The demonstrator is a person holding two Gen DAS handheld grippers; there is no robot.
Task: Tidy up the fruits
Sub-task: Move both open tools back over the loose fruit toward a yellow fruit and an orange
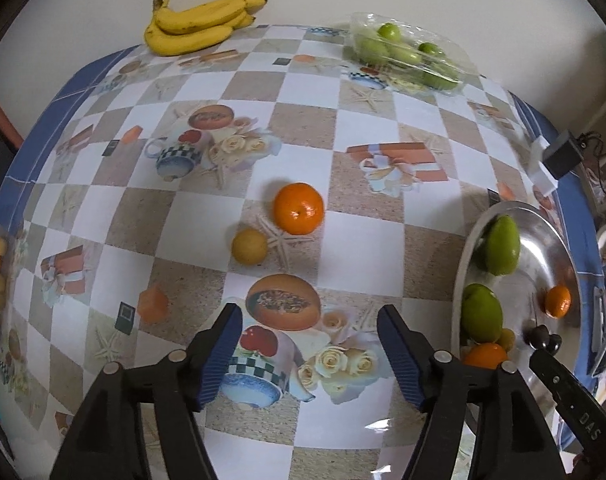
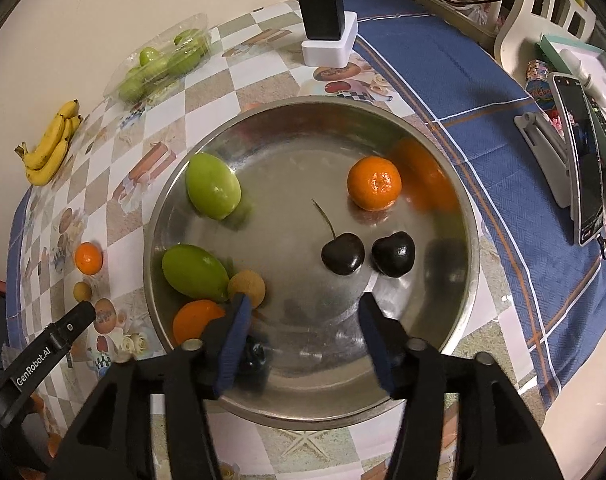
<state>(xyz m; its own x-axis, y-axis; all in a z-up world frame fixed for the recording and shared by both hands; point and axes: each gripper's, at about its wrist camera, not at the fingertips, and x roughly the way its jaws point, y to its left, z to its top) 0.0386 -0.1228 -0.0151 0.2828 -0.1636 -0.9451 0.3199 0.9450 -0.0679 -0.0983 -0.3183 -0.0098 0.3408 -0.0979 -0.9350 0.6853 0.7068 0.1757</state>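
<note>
Right gripper (image 2: 303, 308) over bowl (image 2: 469, 216), seemingly empty.

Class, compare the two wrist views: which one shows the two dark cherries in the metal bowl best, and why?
The right wrist view: both cherries lie unobstructed, seen from above on the metal bowl floor, one with its stem visible. The left wrist view shows them only as a small dark shape at the bowl's near edge, beside the other gripper's finger.

Polished metal bowl (image 2: 443, 160), mirror-smooth, reflecting fruit. Glossy dark cherries (image 2: 343, 254) inside; dimpled, shiny tangerine (image 2: 374, 183); smooth waxy green fruit (image 2: 212, 185). Slick printed plastic tablecloth (image 1: 363, 240). Clear crinkled plastic punnet (image 1: 407, 54) far right. Matt black plastic gripper arms, ribbed blue pads (image 1: 223, 354).
</note>
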